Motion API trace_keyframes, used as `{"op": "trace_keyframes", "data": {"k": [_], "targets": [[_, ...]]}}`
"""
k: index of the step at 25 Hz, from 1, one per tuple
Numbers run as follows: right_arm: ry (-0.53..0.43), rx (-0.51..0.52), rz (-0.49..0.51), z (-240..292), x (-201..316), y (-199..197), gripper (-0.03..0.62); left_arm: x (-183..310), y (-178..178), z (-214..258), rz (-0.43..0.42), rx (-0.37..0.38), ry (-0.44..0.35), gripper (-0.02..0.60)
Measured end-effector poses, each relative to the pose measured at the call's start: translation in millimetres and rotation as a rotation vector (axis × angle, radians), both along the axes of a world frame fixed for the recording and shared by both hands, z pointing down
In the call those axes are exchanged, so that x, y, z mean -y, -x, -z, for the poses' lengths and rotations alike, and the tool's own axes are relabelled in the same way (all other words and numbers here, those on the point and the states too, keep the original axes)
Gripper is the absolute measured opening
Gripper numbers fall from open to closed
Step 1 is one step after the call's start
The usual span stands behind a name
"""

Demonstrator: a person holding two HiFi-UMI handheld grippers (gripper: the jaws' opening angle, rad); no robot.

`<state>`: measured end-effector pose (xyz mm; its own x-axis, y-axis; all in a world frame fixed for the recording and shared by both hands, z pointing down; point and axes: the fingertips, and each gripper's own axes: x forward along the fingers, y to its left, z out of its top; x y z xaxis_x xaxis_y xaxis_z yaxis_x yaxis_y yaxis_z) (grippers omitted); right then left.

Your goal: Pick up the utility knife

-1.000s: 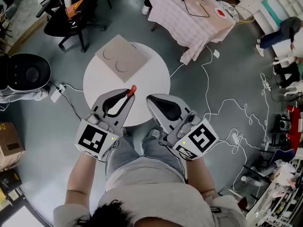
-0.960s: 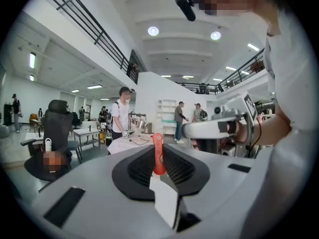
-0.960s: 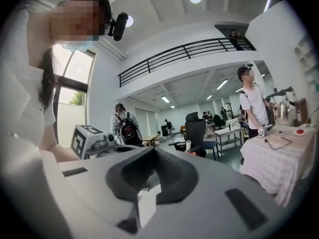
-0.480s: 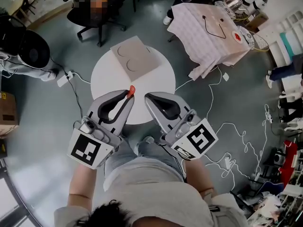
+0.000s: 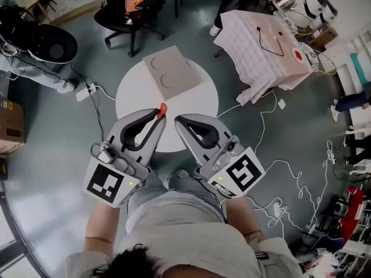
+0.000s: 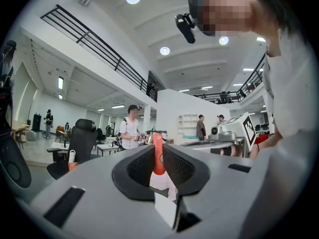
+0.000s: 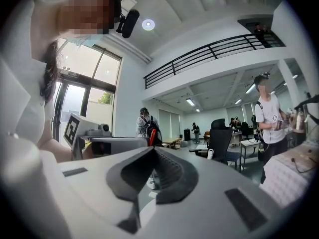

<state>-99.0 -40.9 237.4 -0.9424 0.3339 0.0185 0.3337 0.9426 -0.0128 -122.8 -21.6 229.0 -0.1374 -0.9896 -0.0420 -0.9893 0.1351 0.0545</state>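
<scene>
Scarcely moved since a second ago: left gripper (image 5: 156,117) clamped on utility knife (image 5: 162,109), held above table (image 5: 133,97). Right gripper (image 5: 178,120) jaws together, empty. Knife likely light, rigid, slick; mid-handle hold suits

Head view: utility knife (image 5: 162,109) shows red end only, body hidden inside clamped left gripper (image 5: 156,118). Which end holds blade: cannot tell. Round table (image 5: 191,97) near edge covered by left gripper and right gripper (image 5: 179,120).

Overhead above left gripper (image 5: 156,118), right gripper (image 5: 178,121)
</scene>
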Motion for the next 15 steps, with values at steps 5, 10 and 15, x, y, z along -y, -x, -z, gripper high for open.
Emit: {"op": "trace_keyframes", "data": {"k": [5,10,15], "targets": [[-0.005,0.012,-0.003,-0.9,1.6,0.7,0.008,3.0,1.0,1.8,0.002,0.018,-0.03,0.054],[-0.013,0.017,-0.005,0.3,2.4,1.8,0.008,2.5,-1.0,-2.7,-0.001,0.008,-0.002,0.054],[-0.015,0.024,-0.004,5.6,0.4,0.4,0.008,1.8,-4.7,3.3,-0.008,0.008,-0.012,0.054]]}}
